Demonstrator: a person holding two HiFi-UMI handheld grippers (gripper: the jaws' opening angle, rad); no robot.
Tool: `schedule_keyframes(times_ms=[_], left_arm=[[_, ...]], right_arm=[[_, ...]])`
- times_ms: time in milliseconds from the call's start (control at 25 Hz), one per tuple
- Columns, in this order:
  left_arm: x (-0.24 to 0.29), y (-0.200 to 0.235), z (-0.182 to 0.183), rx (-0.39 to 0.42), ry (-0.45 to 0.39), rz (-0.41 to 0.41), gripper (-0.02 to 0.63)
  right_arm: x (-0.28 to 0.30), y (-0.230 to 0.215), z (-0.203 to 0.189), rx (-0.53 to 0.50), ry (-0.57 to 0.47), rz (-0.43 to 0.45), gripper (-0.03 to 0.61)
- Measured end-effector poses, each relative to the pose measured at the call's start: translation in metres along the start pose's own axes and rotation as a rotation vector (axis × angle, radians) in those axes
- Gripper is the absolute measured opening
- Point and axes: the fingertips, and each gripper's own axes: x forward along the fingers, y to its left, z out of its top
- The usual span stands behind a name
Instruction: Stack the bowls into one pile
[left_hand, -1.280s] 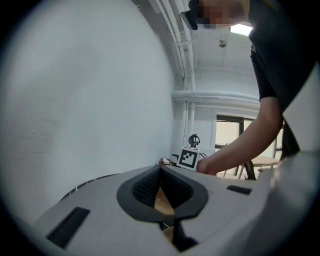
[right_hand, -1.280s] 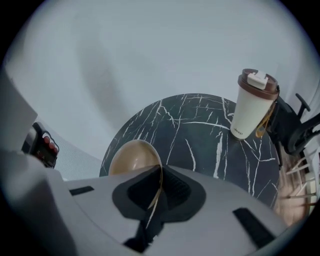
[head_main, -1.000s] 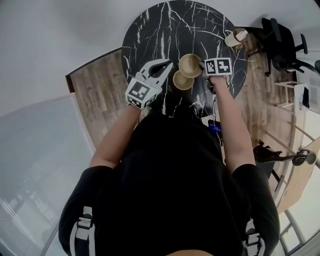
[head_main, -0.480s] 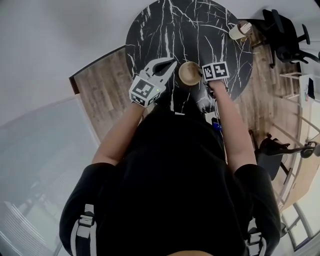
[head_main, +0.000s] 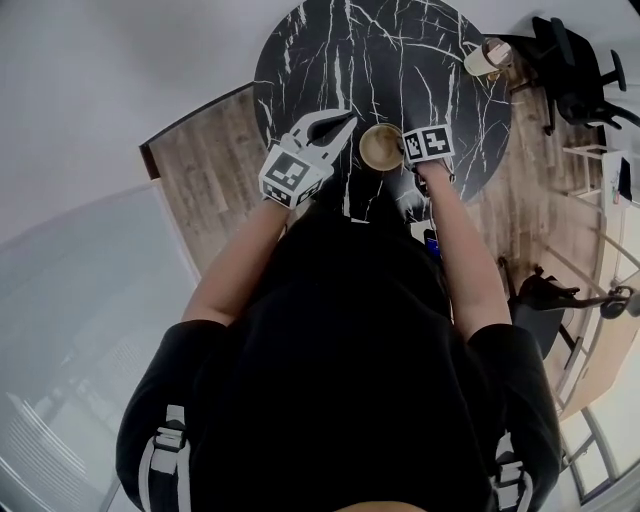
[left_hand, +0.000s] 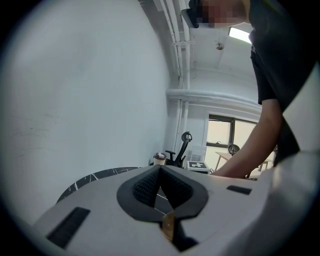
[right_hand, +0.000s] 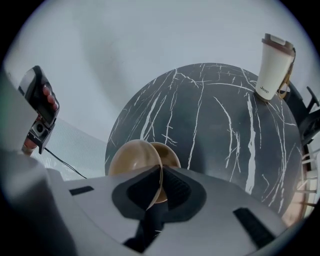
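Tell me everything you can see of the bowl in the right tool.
The bowl is tan, smooth and faintly glossy, with a thin rim. The right tool is shut on that rim, one jaw each side of the wall. It is mouth-up over the black marble table; what it rests on is hidden.

Two smooth, round, tan bowls. The held bowl (right_hand: 131, 159) has its thin rim pinched between the jaws of the right gripper (right_hand: 160, 173); it is tilted, its wall nearly edge-on to the pads and its bulk to the left of them. The second bowl (right_hand: 171, 155) lies just beyond the jaw tips, touching the first and partly hidden by it — how far they nest cannot be told. From above they read as one circle (head_main: 380, 146), mouth up — between the two grippers, nearer the right one.
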Motion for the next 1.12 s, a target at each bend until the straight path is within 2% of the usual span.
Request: schedule_keyframes(times_ms=[240,680,880,1120], left_arm=[[-0.003,0.001,0.001,-0.006,-0.003,0.018,0.003],[-0.005,-0.006,0.005,-0.016,-0.01,0.037,0.005],[-0.003,-0.013,0.013,-0.01,-0.018,0.033,0.005],[-0.001,-0.025,0.039,0.024,-0.044,0.02,0.005]], right_arm=[[0.002,-0.008,0.002,-0.018,0.001,-0.023,0.024],[-0.032,-0.011,0.007,-0.073,-0.049,-0.039,0.115],[-0.07,0.0,0.019,-0.12,-0.147,-0.004,0.126],[-0.135,0.044,0.046,-0.27,-0.352,0.086,0.13]])
